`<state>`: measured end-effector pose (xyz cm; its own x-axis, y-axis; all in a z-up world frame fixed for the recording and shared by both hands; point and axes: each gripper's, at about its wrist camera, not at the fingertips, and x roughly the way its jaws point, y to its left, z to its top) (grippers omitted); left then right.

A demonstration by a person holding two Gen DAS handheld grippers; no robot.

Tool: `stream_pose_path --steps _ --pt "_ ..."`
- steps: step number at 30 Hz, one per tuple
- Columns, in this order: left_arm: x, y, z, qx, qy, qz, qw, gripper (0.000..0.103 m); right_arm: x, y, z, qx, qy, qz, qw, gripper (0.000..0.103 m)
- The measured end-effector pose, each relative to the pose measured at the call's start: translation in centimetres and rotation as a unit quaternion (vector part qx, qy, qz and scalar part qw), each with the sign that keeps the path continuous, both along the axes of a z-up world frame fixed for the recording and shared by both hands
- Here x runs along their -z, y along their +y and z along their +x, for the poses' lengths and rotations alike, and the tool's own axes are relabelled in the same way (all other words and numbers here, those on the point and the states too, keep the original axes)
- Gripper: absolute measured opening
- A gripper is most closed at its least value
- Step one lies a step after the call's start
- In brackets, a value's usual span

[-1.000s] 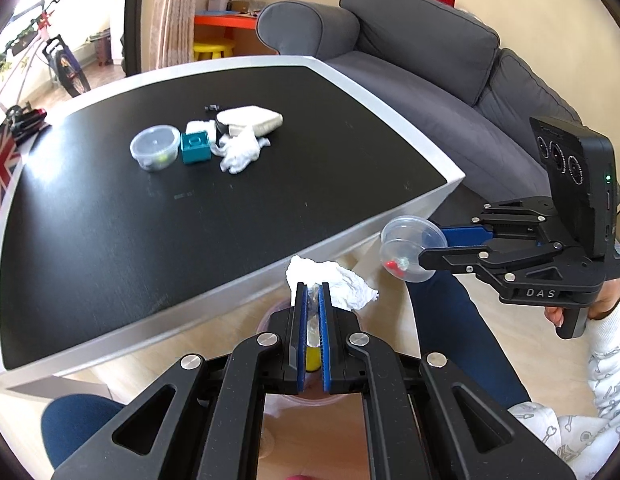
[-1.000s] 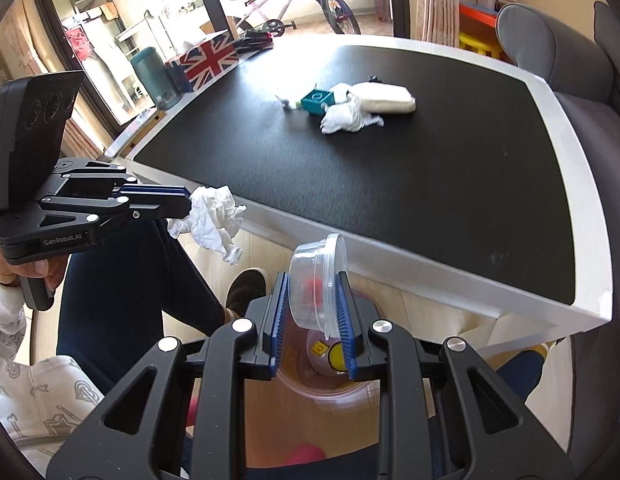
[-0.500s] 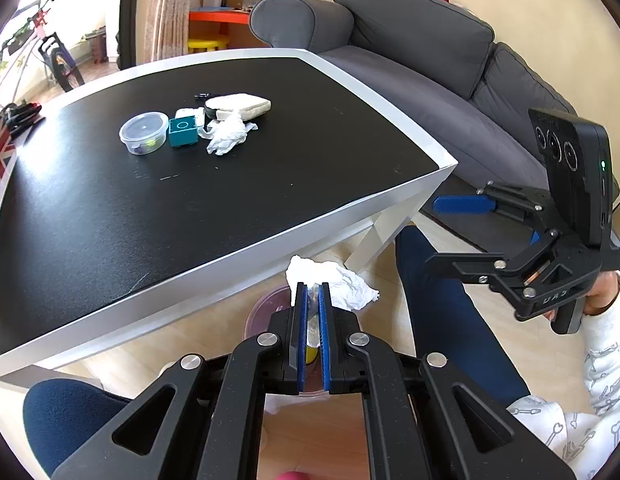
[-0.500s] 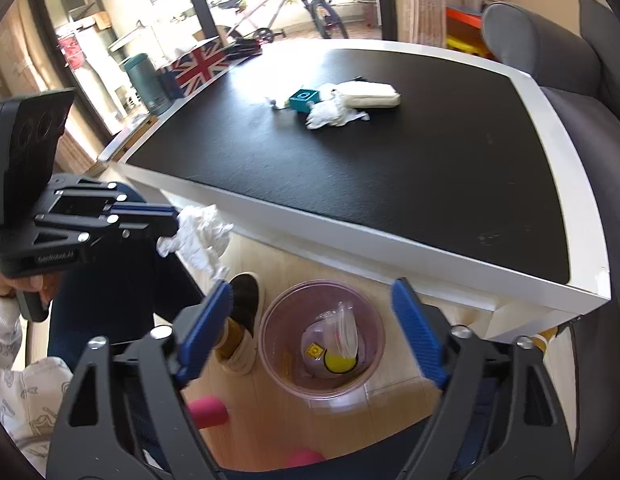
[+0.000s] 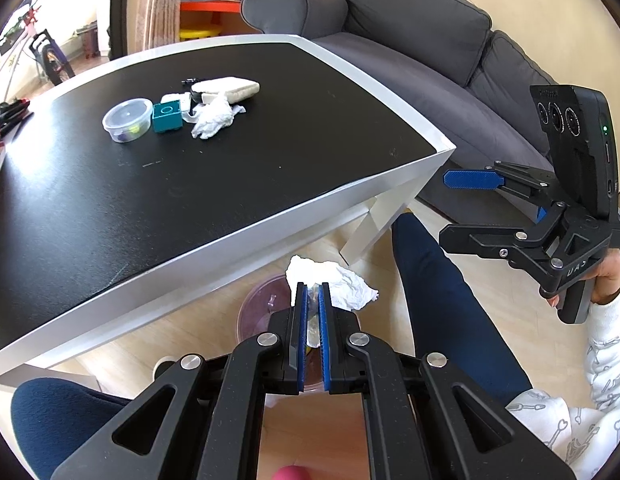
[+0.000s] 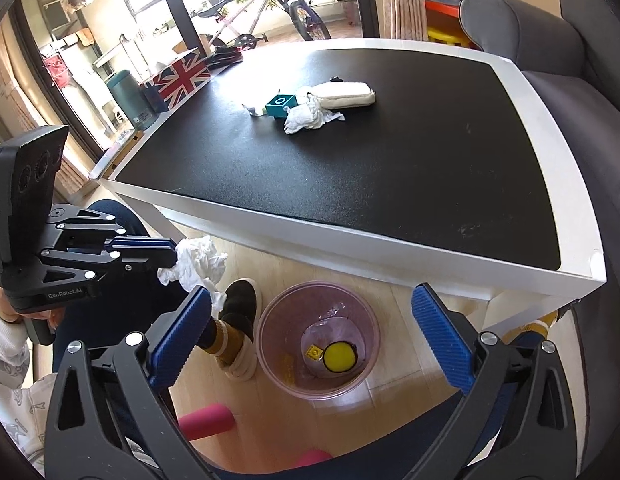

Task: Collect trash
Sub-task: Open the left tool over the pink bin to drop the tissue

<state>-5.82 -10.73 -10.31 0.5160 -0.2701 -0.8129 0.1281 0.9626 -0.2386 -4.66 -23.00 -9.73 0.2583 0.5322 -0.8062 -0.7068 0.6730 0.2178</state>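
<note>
My left gripper (image 5: pixel 313 300) is shut on a crumpled white tissue (image 5: pixel 334 280) and holds it above the pink bin (image 5: pixel 257 312) on the floor; it also shows in the right wrist view (image 6: pixel 197 260). My right gripper (image 6: pixel 314 332) is wide open and empty above the bin (image 6: pixel 269 320). The clear plastic container (image 6: pixel 330 340) lies inside the bin with yellow items. On the black table (image 5: pixel 189 184) lie another crumpled tissue (image 5: pixel 211 120), a clear lidded tub (image 5: pixel 127 120), a teal box (image 5: pixel 167 118) and a white pouch (image 5: pixel 225 88).
A grey sofa (image 5: pixel 430 60) stands right of the table. The person's legs (image 5: pixel 442 300) and a shoe (image 6: pixel 239 300) flank the bin. A Union Jack box (image 6: pixel 181 76) sits at the table's far edge. A bicycle (image 6: pixel 269 4) stands beyond.
My right gripper opened and let go of the clear container, which dropped into the bin. My left gripper still holds the tissue above the bin.
</note>
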Motion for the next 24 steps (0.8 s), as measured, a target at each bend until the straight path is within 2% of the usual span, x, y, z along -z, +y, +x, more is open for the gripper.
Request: stream_pose_path --steps 11,15,16,17,18,19,20,24 --pt "0.3 -0.6 0.8 0.011 0.003 -0.001 0.9999 0.006 -0.1 -0.9 0.6 0.021 -0.005 0.003 1.0 0.098" --pt "0.1 -0.7 1.0 0.014 -0.001 -0.003 0.9999 0.012 -0.5 -1.3 0.9 0.027 -0.008 0.006 1.0 0.098" --pt "0.1 -0.8 1.1 0.015 -0.001 -0.003 0.9999 0.017 -0.6 -1.4 1.0 0.028 -0.01 0.007 1.0 0.098" --pt "0.1 -0.8 1.2 0.014 -0.002 -0.002 0.9999 0.036 -0.6 -1.4 1.1 0.029 -0.01 0.007 1.0 0.098" --pt "0.1 -0.8 1.2 0.012 -0.004 -0.003 0.9999 0.063 -0.6 -1.4 1.1 0.029 -0.01 0.007 0.999 0.098" --pt "0.0 -0.7 1.1 0.01 -0.008 -0.006 0.9999 0.074 -0.6 -1.4 1.1 0.03 -0.01 0.007 0.999 0.099" --pt "-0.1 -0.7 1.1 0.008 -0.014 -0.007 0.9998 0.089 -0.6 -1.4 1.0 0.03 -0.01 0.006 0.999 0.099" --pt "0.0 -0.3 1.2 -0.002 -0.01 -0.01 0.9999 0.095 -0.4 -1.4 0.9 0.029 -0.01 0.003 1.0 0.099"
